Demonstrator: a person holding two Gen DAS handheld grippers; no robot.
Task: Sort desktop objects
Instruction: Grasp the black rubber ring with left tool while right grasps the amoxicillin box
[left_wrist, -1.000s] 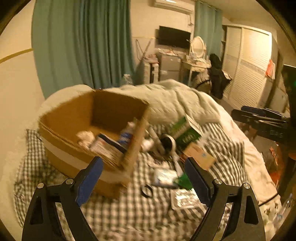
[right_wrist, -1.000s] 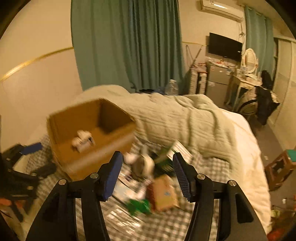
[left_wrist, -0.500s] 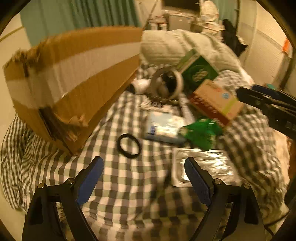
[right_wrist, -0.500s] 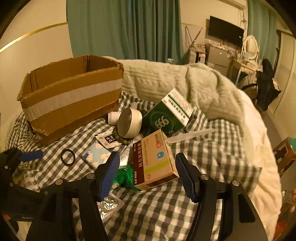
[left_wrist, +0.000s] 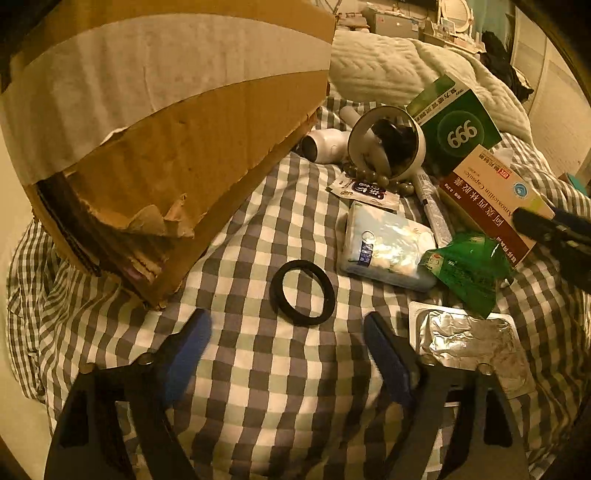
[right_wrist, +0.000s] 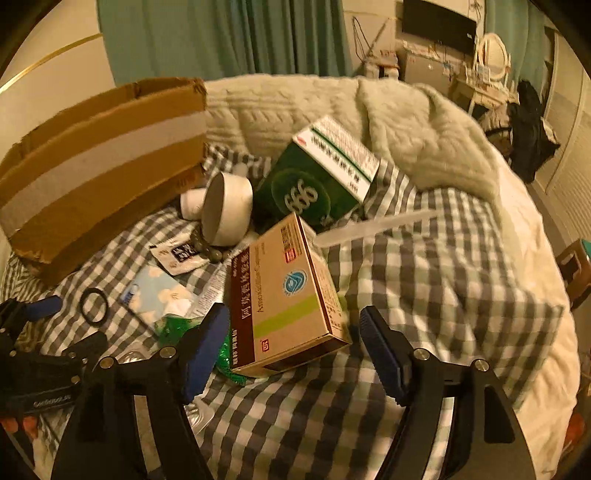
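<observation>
Lying flat on the checked bedcover (left_wrist: 280, 387), one black ring (left_wrist: 302, 292) sits just ahead of the left gripper (left_wrist: 288, 332), jaws spread but just closing, nothing between them. Right gripper (right_wrist: 293, 332) jaws, just opening, stand spread around the near end of one tan medicine box (right_wrist: 284, 295), long axis running away from the camera; contact unclear. One green box (right_wrist: 317, 177) leans behind. Cardboard box (left_wrist: 166, 122): interior hidden.

Teal curtains (right_wrist: 229, 37) hang behind the bed; a wall-mounted television (right_wrist: 437, 16) sits above a cluttered dresser with an oval mirror (right_wrist: 493, 51).
</observation>
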